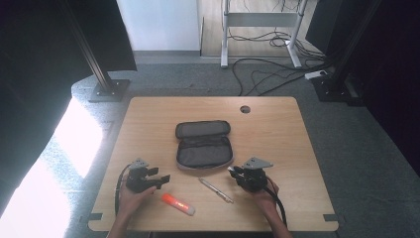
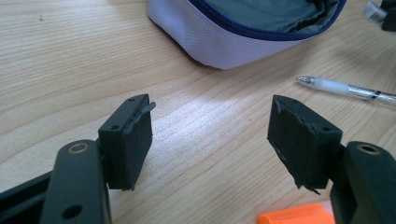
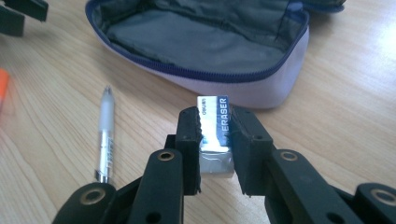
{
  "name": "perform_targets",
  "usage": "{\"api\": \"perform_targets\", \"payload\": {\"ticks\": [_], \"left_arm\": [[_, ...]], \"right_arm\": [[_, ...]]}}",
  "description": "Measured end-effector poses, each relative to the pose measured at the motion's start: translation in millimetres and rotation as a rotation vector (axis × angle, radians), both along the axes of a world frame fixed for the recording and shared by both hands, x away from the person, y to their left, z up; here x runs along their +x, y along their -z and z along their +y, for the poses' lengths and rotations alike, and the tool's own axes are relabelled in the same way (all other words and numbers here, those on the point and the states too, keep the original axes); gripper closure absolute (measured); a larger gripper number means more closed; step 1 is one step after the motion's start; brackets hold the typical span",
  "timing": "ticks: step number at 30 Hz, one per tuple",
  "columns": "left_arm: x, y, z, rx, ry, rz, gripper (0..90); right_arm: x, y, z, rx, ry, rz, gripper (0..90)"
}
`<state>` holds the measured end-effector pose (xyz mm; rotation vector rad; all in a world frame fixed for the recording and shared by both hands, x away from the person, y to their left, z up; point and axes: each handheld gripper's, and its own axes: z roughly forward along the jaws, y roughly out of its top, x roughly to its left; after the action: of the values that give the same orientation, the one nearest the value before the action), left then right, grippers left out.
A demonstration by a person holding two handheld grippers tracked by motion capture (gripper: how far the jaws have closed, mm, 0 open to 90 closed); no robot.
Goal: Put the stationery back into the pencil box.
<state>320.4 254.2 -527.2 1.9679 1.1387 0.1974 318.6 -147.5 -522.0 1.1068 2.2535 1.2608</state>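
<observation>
Clenched in the right gripper point(image 3: 215, 140), an eraser point(image 3: 215, 122) is held just short of the open pencil case point(image 3: 196, 46) straight ahead.

Pale lilac case point(image 3: 285, 70), blue zip, grey lining; eraser point(image 3: 215, 128) in blue-and-white sleeve with white lettering; translucent white pen point(image 3: 106, 135); orange marker point(image 1: 177, 204); black grippers point(image 1: 147, 177); light wood-grain table point(image 1: 277, 134).

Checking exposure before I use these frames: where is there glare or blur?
High view: sunlight blows out the floor at left. Left gripper view: a bright sheen on the table, sharp. Right gripper view: the eraser is sharp, the orange marker at the edge blurred.
</observation>
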Motion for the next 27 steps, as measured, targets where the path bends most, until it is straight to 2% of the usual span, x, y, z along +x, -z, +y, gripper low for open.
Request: {"api": "perform_targets", "payload": {"ticks": [5,7,11,27], "left_arm": [[0.0,0.5,-0.9,0.001,0.003,0.006,31.2],[-0.2,-0.1,-1.3,-0.015,0.013,0.009,31.1],[-0.2,-0.4,-1.4,-0.01,0.011,0.007,31.1],[-0.7,-0.1,-0.9,-0.02,0.002,0.009,31.3]], "right_arm": [[-2.0,-8.1,-2.7,0.019,0.0,-0.019,72.7],[-2.4,-11.6,-3.6,0.029,0.002,-0.028,72.7],[-1.6,-17.1,-4.4,0.041,0.005,-0.042,72.7],[7.8,-31.0,1.7,0.05,0.004,-0.072,72.7]]}}
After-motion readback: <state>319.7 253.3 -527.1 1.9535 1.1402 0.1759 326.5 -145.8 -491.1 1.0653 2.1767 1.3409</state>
